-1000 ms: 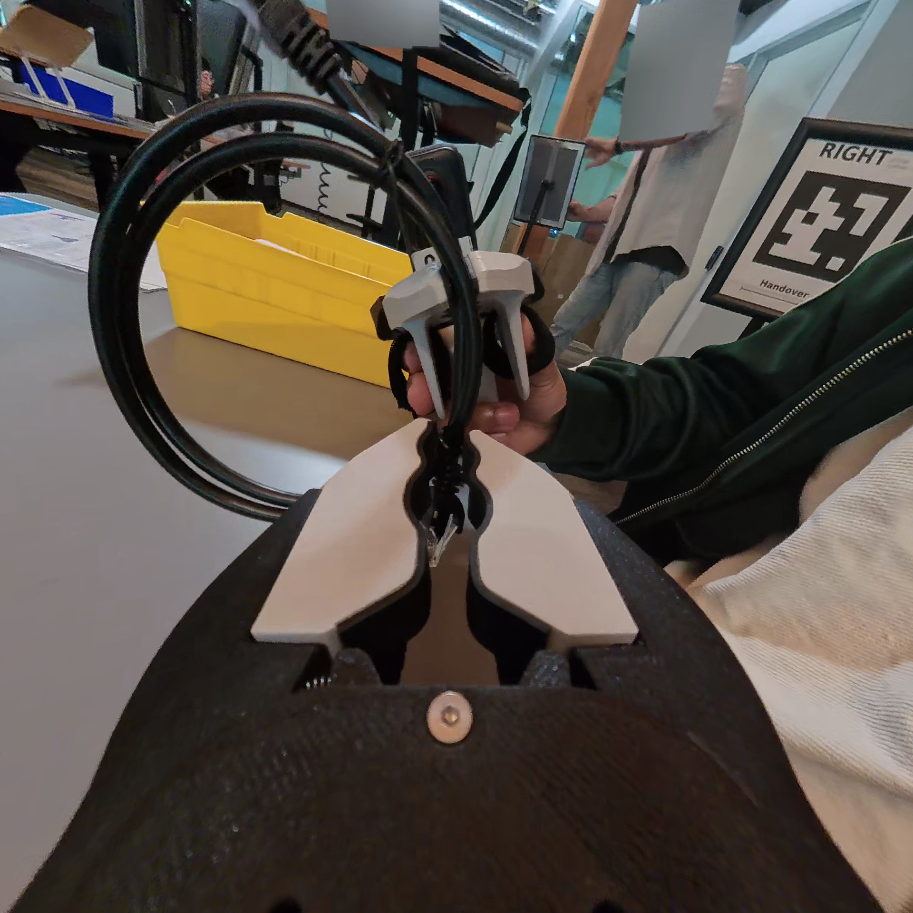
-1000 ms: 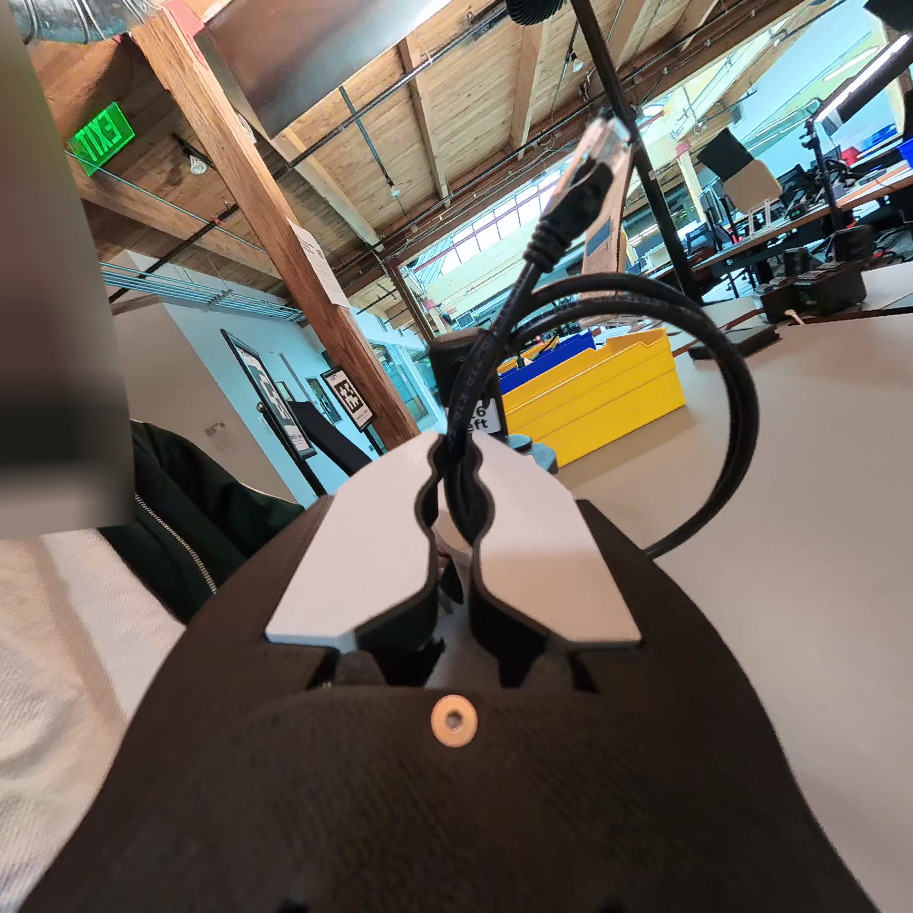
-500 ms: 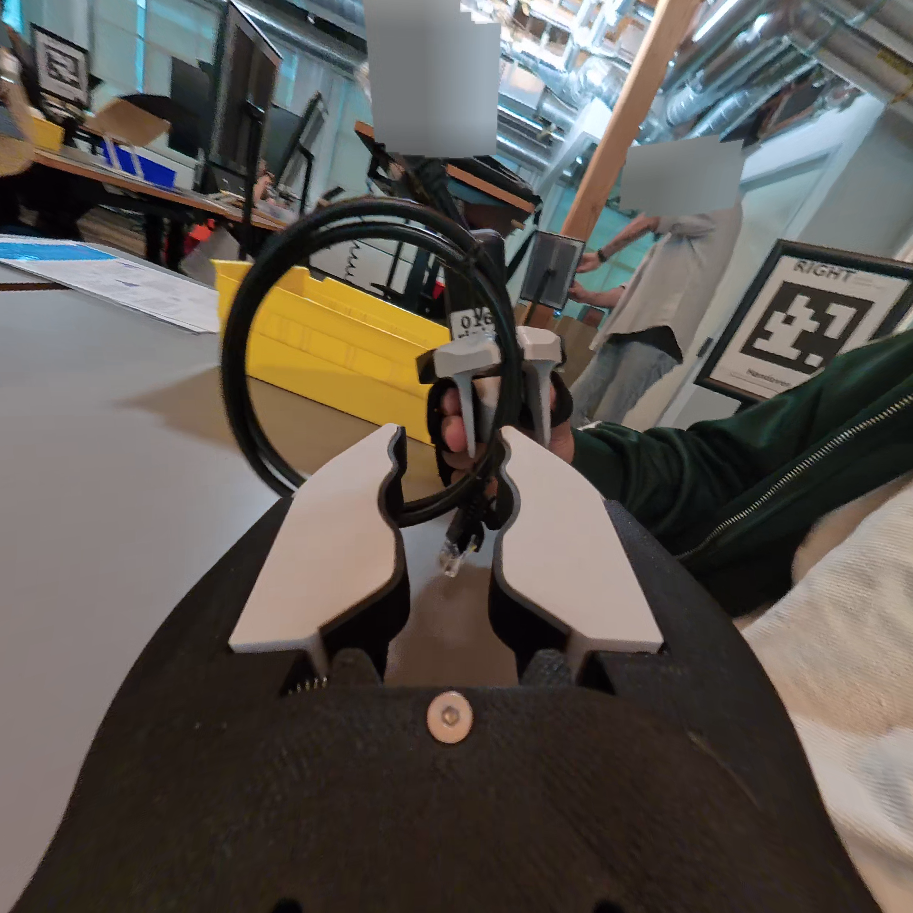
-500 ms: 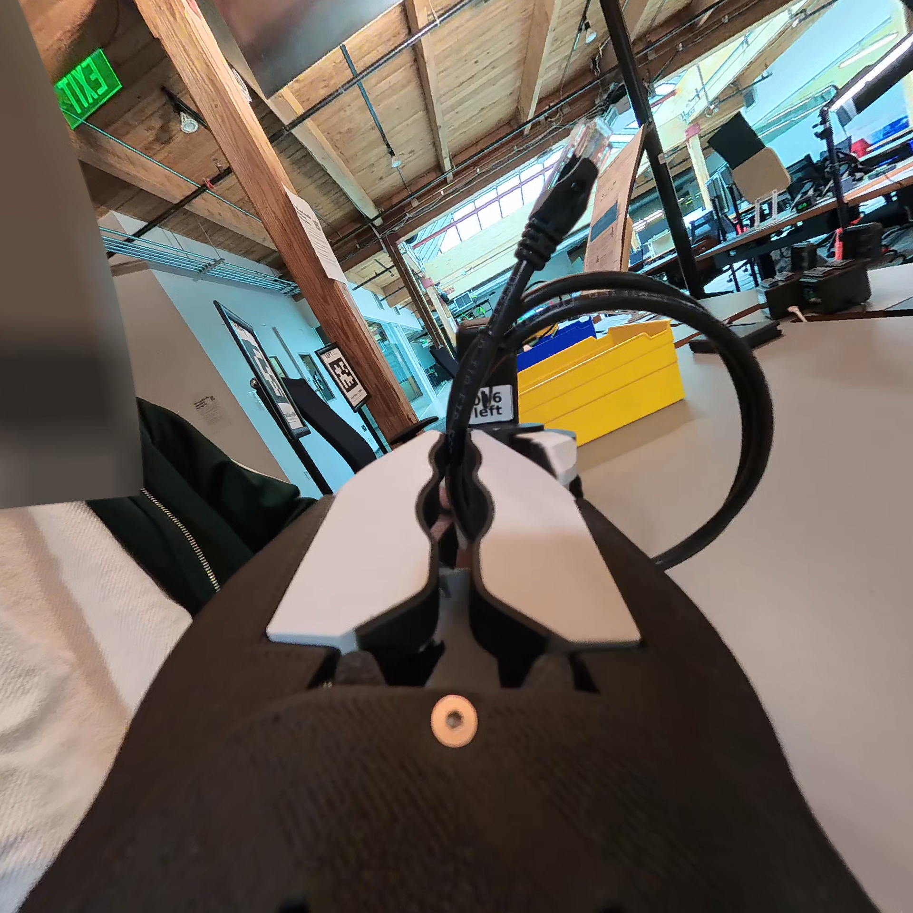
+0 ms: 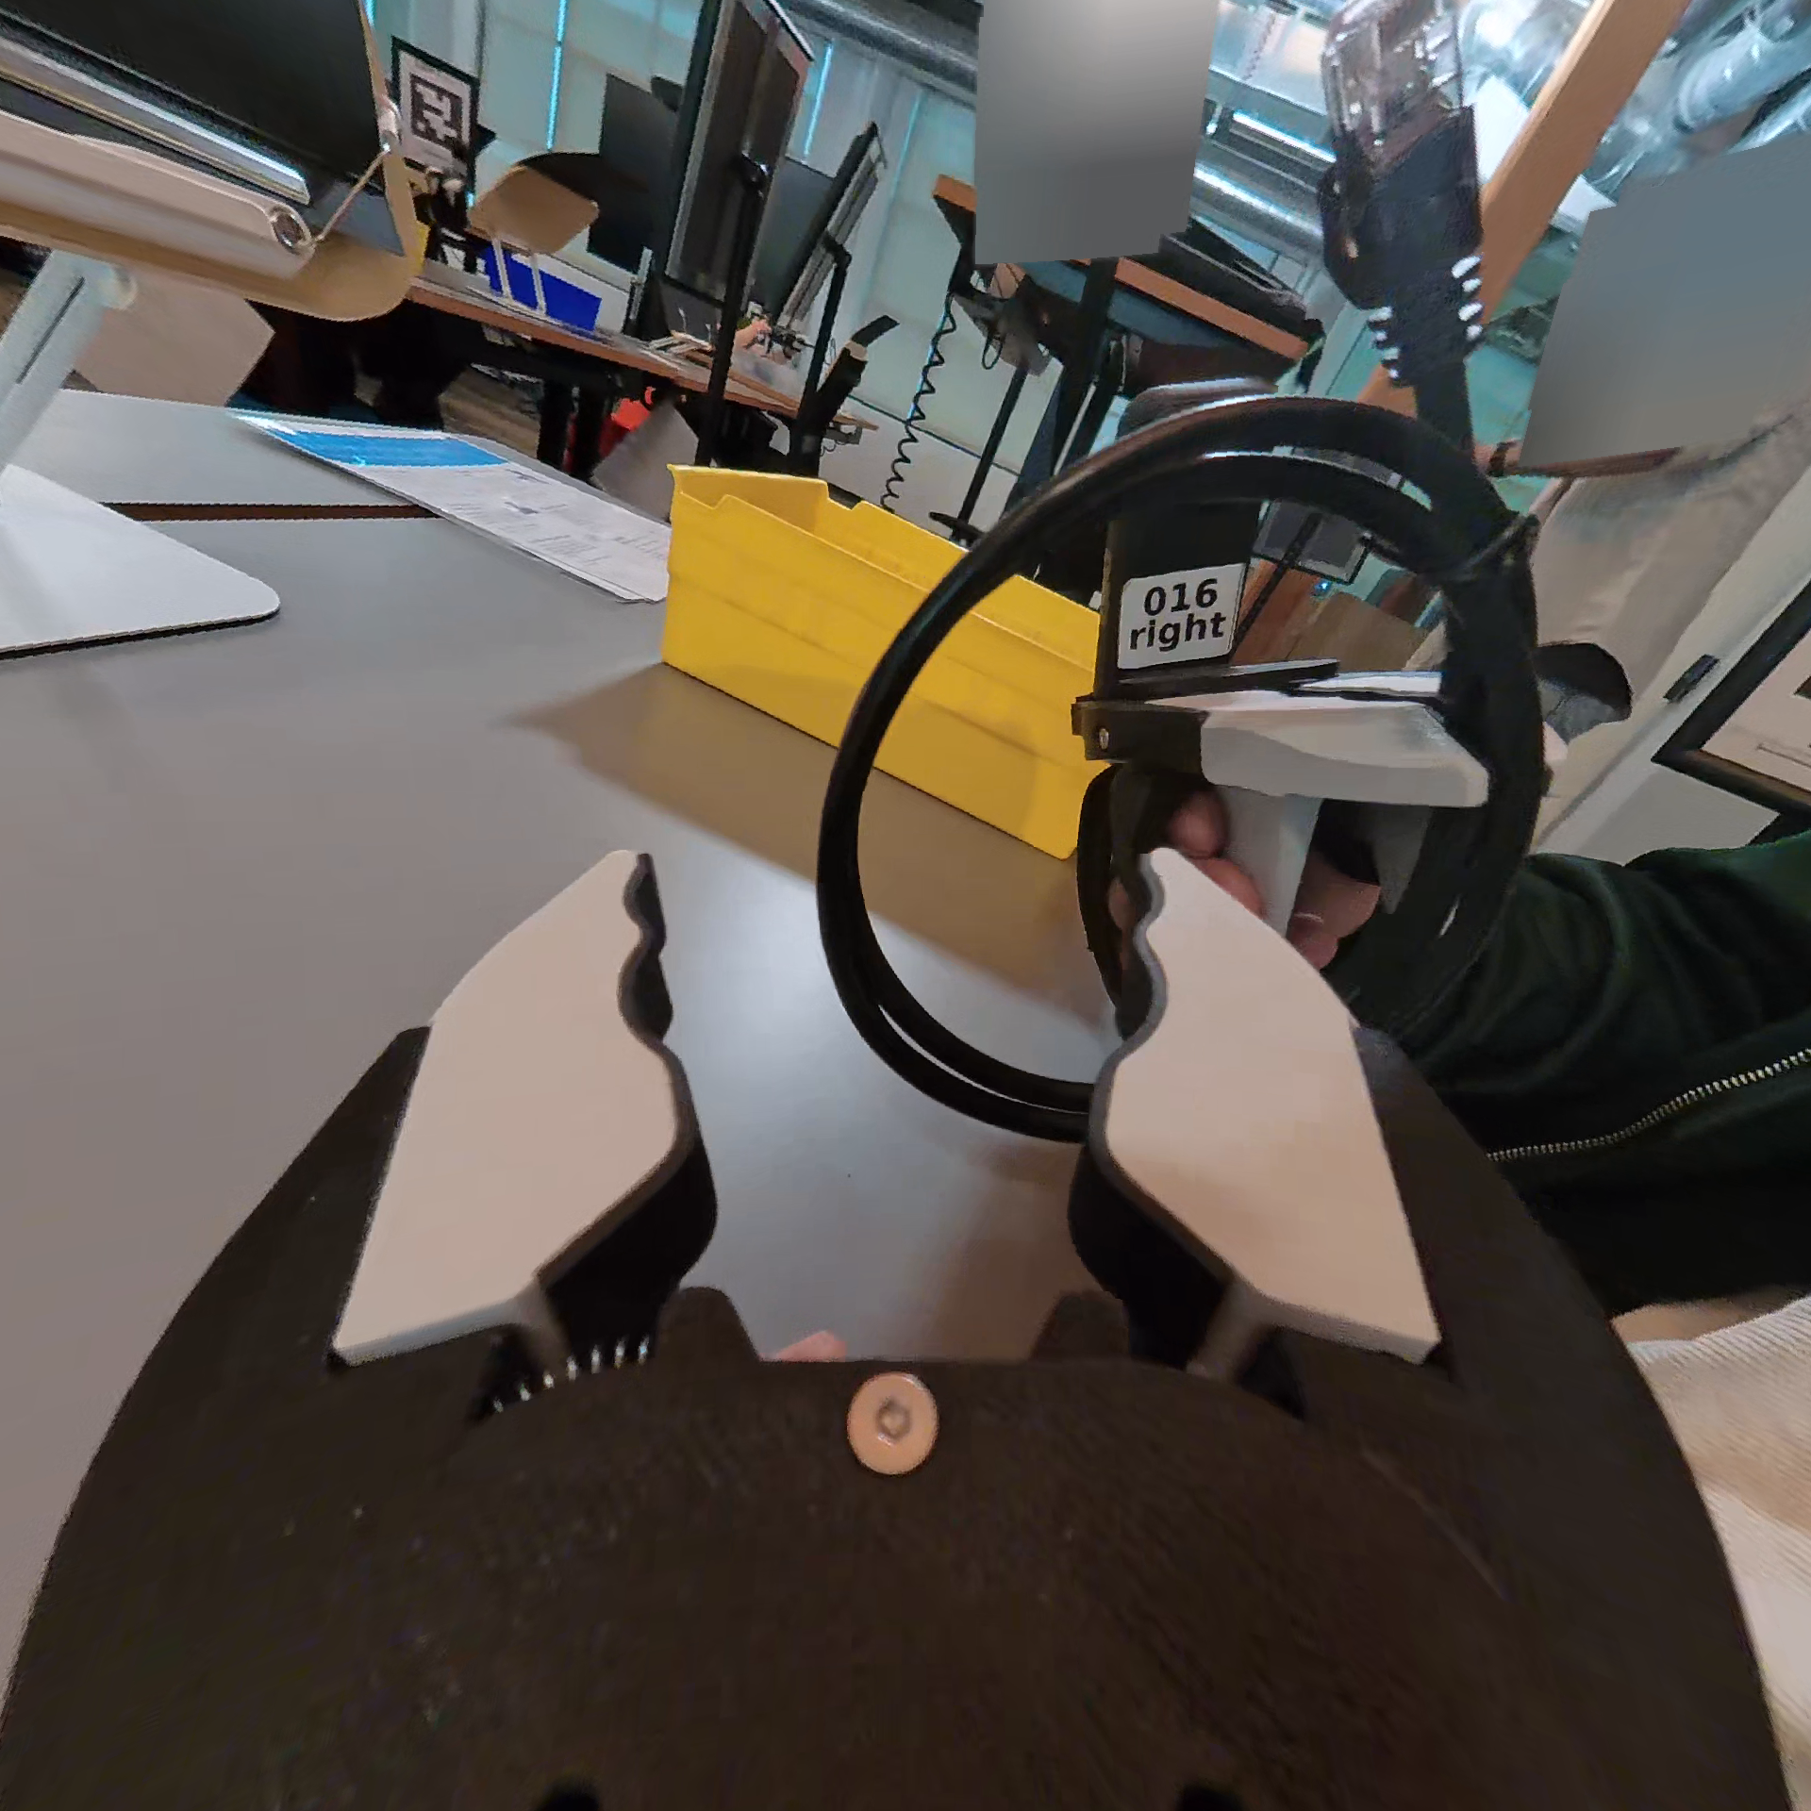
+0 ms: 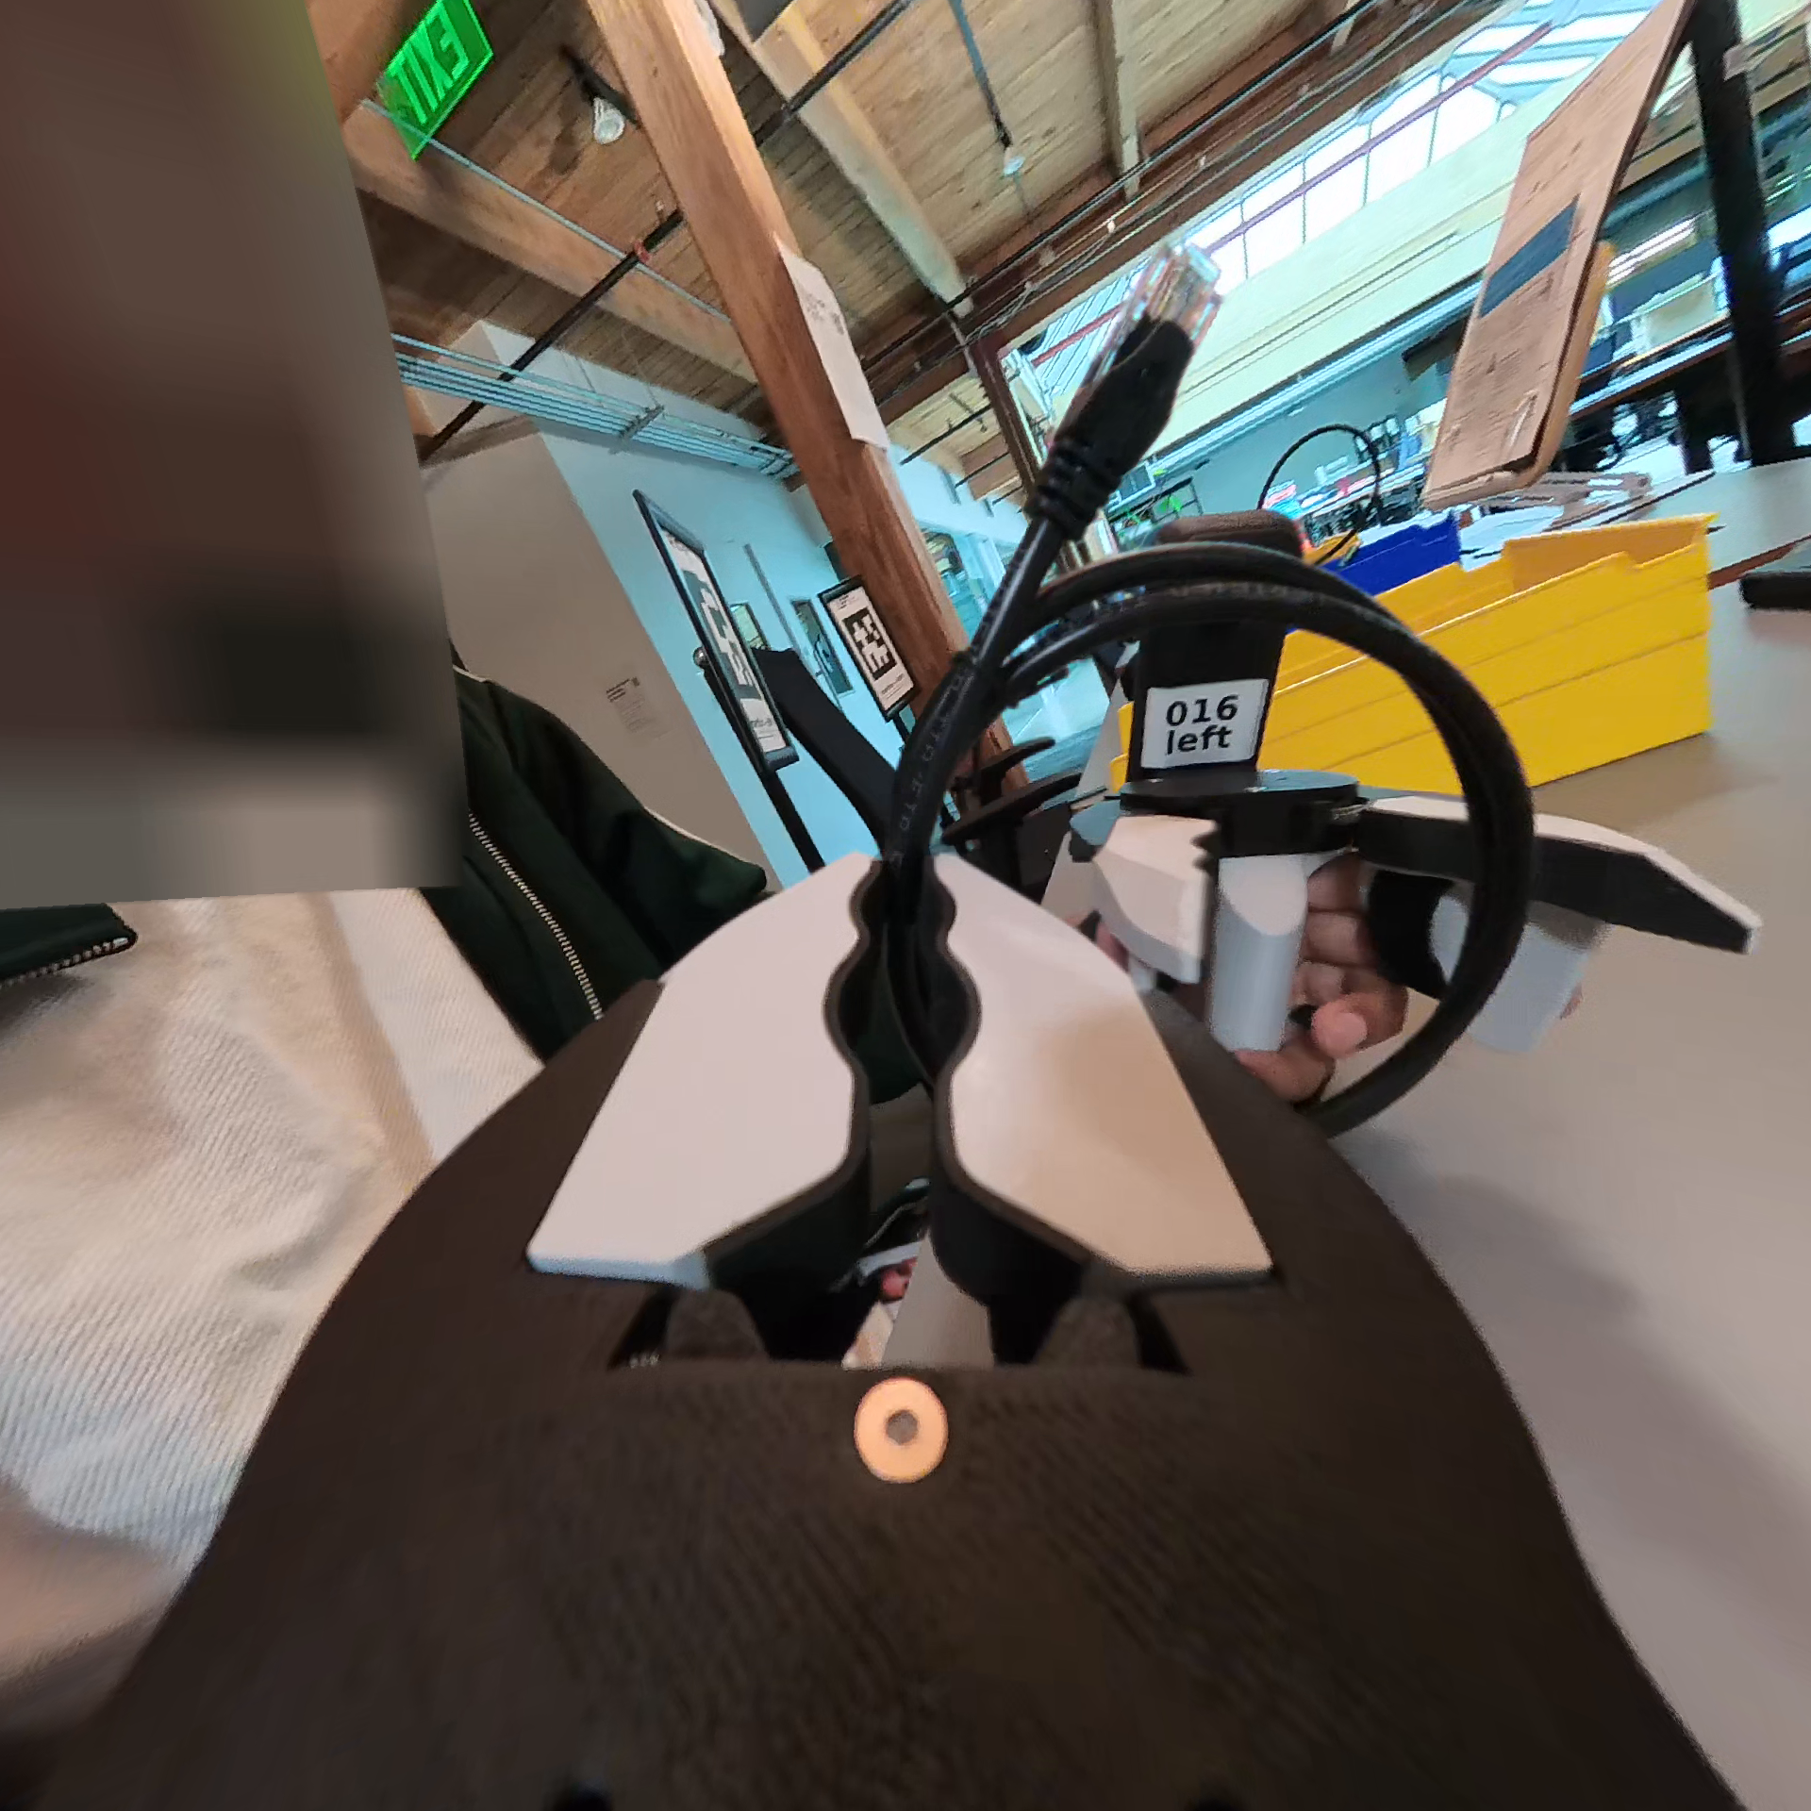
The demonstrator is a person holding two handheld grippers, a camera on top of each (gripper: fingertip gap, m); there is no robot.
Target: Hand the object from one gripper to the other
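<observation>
Cable (image 5: 862, 784) coil, left wrist view: left hand-held gripper (image 5: 892, 941) released, jaws wide, empty; coil hangs off to its right over the table (image 5: 294, 784); back straight off, clear of the loop. Right wrist view: right hand-held gripper (image 6: 902, 941) clenched on cable (image 6: 1470, 784); plug up; keep grip firm, mind snagging.

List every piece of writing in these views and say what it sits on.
I won't quote the wording, but these things bear it:
A white sticker on the right gripper's black post: legible.
A second sticker on the left gripper's post: legible.
A green sign near the ceiling: legible.
A printed sheet on the table: too small.
Print on the cable jacket: too small.
</observation>
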